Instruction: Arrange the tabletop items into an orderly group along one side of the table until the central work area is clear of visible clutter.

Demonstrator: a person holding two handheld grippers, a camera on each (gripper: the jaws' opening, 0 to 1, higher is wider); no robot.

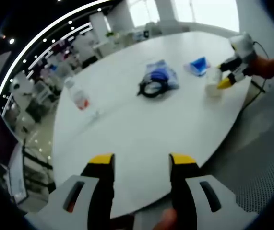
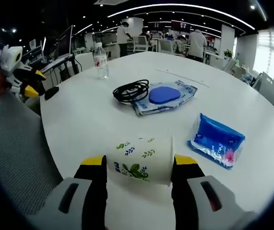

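Right gripper (image 2: 139,165) has its jaws closed around the leaf-print paper cup (image 2: 142,159) on the white table (image 2: 79,120), while the left gripper (image 1: 141,160) hangs released over the near edge.

Left gripper view looks across worktop (image 1: 141,129) from its edge; right gripper view faces back, low and close. Both share coiled cable (image 1: 152,88) (image 2: 131,90).

There is one round white table (image 2: 84,120). On it there is one water bottle (image 2: 101,61), one paper cup (image 2: 140,160) with green leaves on it, one black cable (image 2: 131,90) in a coil, and two plastic packs: one clear pack (image 2: 168,98) with a blue thing inside and one blue pack (image 2: 217,139). There are two grippers, the left gripper (image 1: 140,163) and the right gripper (image 2: 139,164).
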